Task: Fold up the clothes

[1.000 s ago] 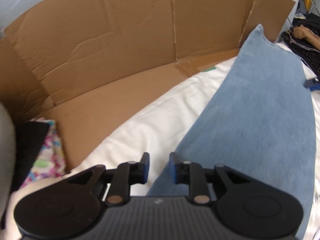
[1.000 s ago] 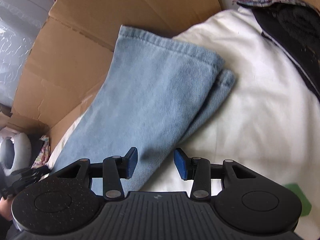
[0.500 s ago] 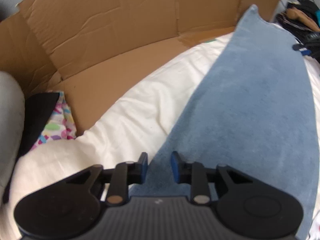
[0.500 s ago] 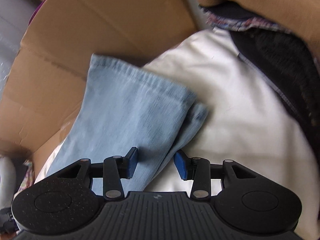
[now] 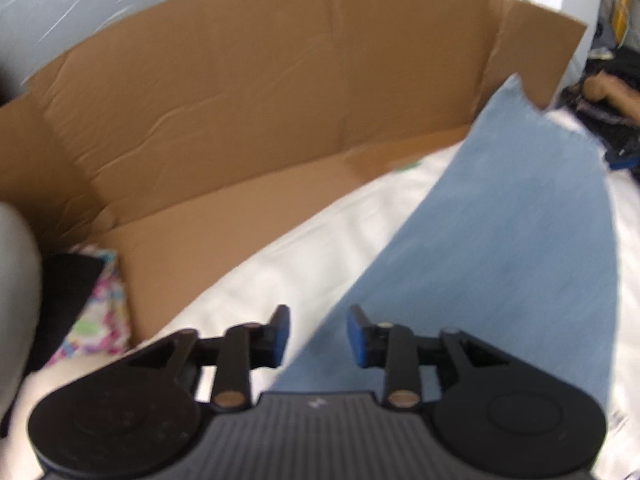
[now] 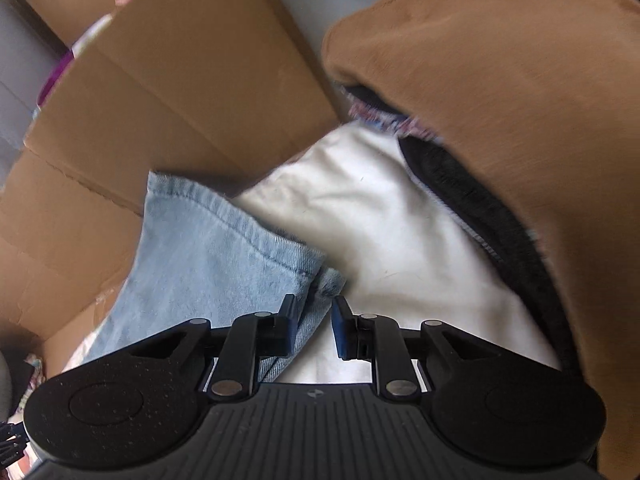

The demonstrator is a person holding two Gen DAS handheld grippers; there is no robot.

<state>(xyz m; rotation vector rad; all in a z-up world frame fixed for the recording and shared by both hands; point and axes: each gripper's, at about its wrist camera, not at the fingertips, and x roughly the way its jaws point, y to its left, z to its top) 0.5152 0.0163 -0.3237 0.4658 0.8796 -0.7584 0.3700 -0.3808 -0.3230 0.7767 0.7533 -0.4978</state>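
Note:
Light blue jeans (image 5: 500, 240) lie stretched out on white bedding (image 5: 304, 256). My left gripper (image 5: 318, 334) hovers over their left edge. Its jaws are opening and the blue pads (image 5: 280, 332) stand clear of the cloth. In the right wrist view the hem end of the jeans (image 6: 208, 272) reaches the right gripper (image 6: 314, 324). That gripper's jaws are closing, with the hem's corner between them. The left pad (image 6: 290, 320) lies against the denim, while a strip of white bedding (image 6: 380, 220) shows beside the right pad.
A brown cardboard sheet (image 5: 260, 100) stands bent along the far side of the bedding. A brown garment (image 6: 520, 100) lies over a black one (image 6: 480, 208), crowding the right of the hem. Colourful patterned cloth (image 5: 100, 320) and a dark object lie at the left.
The left gripper's jaws have widened and it has pulled back slightly along the jeans' edge. The right gripper has moved up to the hem corner and its jaws have narrowed around it.

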